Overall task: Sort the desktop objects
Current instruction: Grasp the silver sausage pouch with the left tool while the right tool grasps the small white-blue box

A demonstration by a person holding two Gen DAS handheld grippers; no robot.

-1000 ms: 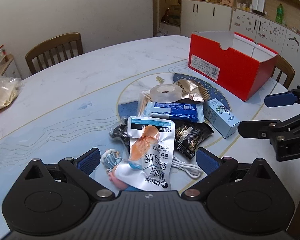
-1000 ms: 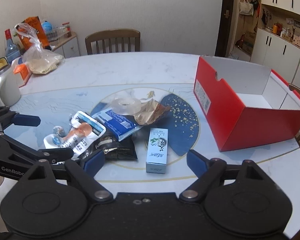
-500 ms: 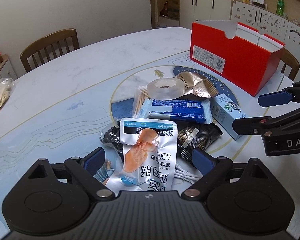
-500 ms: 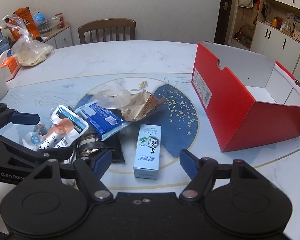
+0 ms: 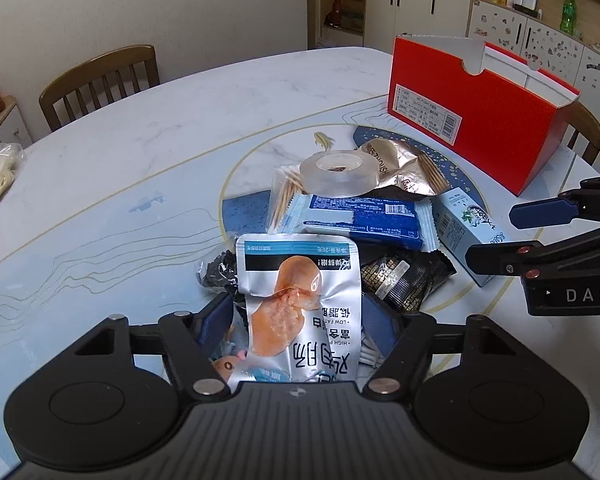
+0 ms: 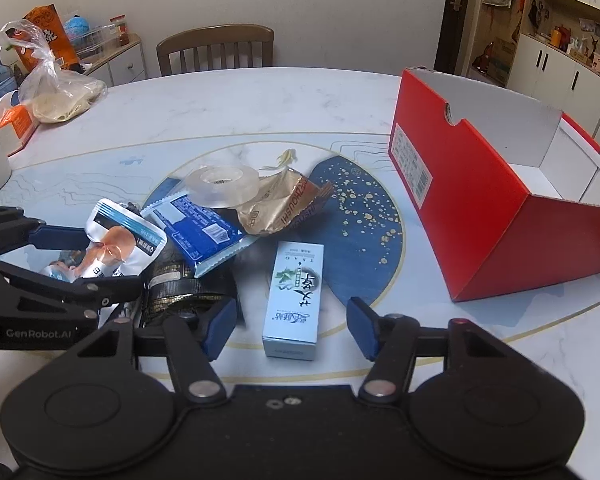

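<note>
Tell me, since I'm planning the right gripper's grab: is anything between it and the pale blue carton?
Nothing visible. The right gripper is open, its fingers either side of the near end of the carton, which lies flat on the table. The black packet lies just left of the carton, apart from it.

glossy silver foil snack pouch [image 5: 300,304]; clear glossy plastic tape roll [image 5: 340,172]; crinkled gold foil wrapper [image 6: 284,208]; smooth red cardboard box [image 6: 480,216]; polished marble-look tabletop [image 5: 140,160]; matt black plastic gripper bodies.
</note>
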